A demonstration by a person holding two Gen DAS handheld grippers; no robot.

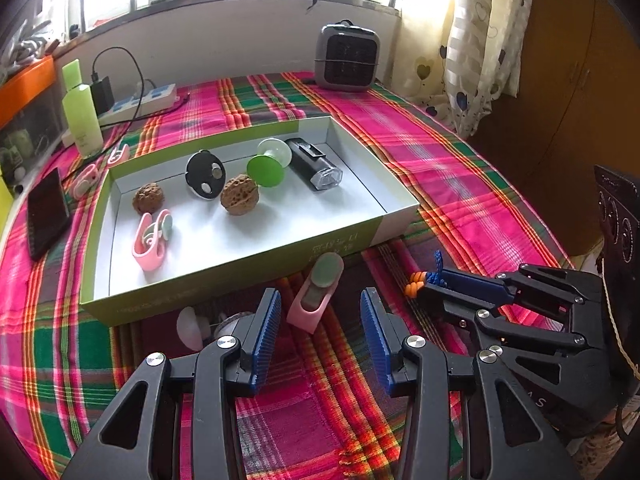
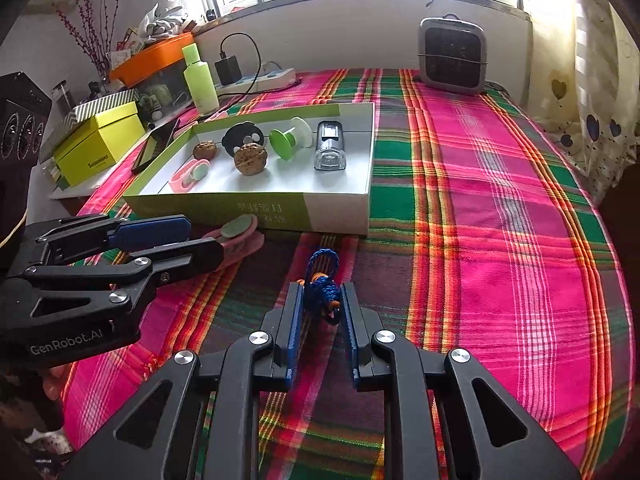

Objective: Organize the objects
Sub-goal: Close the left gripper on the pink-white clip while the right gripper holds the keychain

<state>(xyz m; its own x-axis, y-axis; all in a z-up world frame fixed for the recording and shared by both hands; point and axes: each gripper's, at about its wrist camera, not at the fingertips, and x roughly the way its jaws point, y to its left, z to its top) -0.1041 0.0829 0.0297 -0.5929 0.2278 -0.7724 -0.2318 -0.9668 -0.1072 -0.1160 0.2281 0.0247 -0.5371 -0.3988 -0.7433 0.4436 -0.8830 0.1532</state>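
The right tongs (image 2: 320, 312) pinch a blue cord bundle (image 2: 322, 280) with orange beads, held just above the plaid cloth (image 2: 500, 220) near the box (image 2: 336, 212). The left tongs (image 1: 320, 320) stand spread around a pink clip (image 1: 314, 294) lying in front of the box, not yet pressing it. Judging by this, the cord is mid-carry; next it needs lifting over the near wall and releasing inside.

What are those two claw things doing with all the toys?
A person is tidying small things into the box. The right gripper is shut on a blue cord. The left gripper is open around a pink clip lying on the cloth just outside the box. Walnuts and another pink clip are already inside.
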